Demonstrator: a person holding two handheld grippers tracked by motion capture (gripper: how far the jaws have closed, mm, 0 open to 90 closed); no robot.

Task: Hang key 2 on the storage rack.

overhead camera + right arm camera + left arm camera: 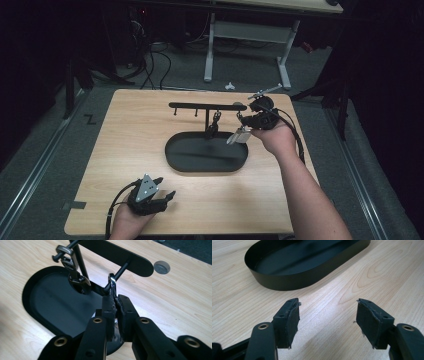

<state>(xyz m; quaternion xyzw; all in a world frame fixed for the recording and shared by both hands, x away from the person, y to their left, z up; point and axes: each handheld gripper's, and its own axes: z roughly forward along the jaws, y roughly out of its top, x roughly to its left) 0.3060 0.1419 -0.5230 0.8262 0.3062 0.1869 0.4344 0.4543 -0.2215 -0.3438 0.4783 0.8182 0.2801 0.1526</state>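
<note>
1. Right now my right gripper (115,305) has its jaws pressed together on a silver metal clip (113,284), its loop sticking up just past the pads.
2. The clip's loop sits right at the tip of a thin peg (123,267) that juts from the black hanger bar (117,254); I can't tell whether the loop is over the peg or just touching it.
3. The clip's long axis runs up out of my jaws toward the bar; in the high view a pale tag (241,135) hangs below my right gripper (250,121), likely part of the same item.
4. A second clip (72,267) hangs on the next peg to the left, dangling over the black oval tray (47,302).
5. In the high view the bar (207,105) stands on a post above the tray (172,155), at the middle-far part of the wooden table (125,130), with the other clip (215,122) near the post.
6. My left gripper (328,320) has its jaws spread wide with nothing between them, only bare tabletop.
7. It rests at the near left edge of the table (148,196), well apart from the rack; its view has the tray (287,280) ahead and far.
8. Judgement: the right hand is the one at work; the key relation is loop to peg tip, so any move slides along the peg's axis.
9. Risk, as I judge it: pulling off-axis could snag the loop or rock the stand.
</note>
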